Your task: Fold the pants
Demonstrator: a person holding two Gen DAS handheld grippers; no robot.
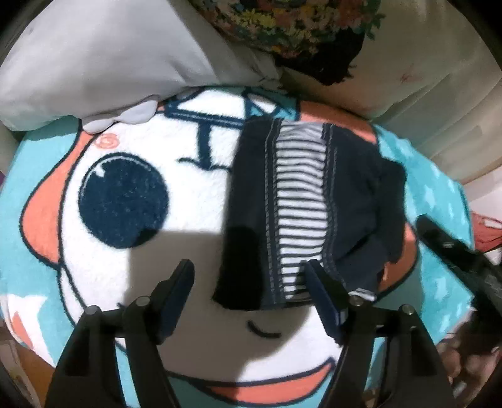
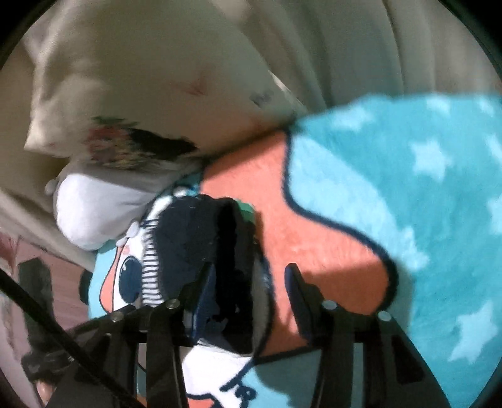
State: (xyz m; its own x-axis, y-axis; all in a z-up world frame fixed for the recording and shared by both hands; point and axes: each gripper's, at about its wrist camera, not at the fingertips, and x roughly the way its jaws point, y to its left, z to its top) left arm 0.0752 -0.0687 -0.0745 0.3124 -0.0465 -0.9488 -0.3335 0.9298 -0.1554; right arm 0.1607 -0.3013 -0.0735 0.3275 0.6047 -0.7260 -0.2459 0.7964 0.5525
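Pants (image 1: 313,201), navy with a striped panel, lie mid-frame on the cartoon blanket (image 1: 131,266). My left gripper (image 1: 248,273) has its jaws apart, gripping nothing. My right gripper (image 2: 248,276) likewise stands apart over the dark cloth. I read only blurred letters at the right view's lower edge.

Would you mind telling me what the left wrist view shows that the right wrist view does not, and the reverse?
Only the left wrist view shows the left gripper, jaws open over the near edge of the pants, and the smiling mouth printed on the blanket.

Only the right wrist view shows the right gripper, jaws apart with dark pants fabric between them, not visibly pinched, and a black cable at lower left.

Both show the navy pants with their striped panel, the turquoise cartoon blanket, the white pillow and the floral fabric.
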